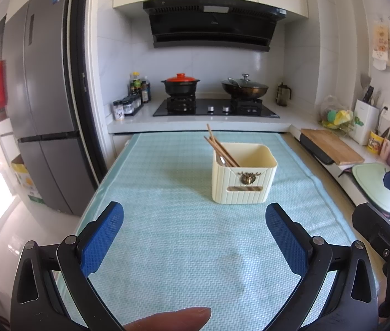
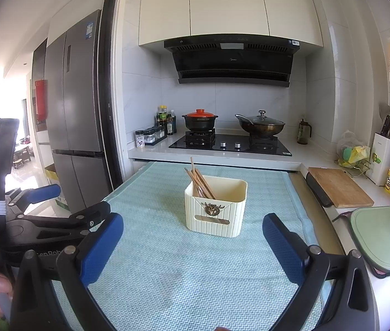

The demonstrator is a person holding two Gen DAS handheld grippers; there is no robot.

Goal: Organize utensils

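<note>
A cream ribbed utensil holder stands on the light green mat. Wooden chopsticks lean out of its left side, and a metal spoon rests among them. My left gripper is open, hanging near the mat's front with nothing between its blue pads. My right gripper is open too, just short of the holder, with nothing in it. The left tool shows at the left of the right wrist view.
Behind the mat is a hob with a red-lidded pot and a wok. A wooden board, a green board, a knife block and cups line the right counter. A fridge stands at left. A fingertip is at the bottom edge.
</note>
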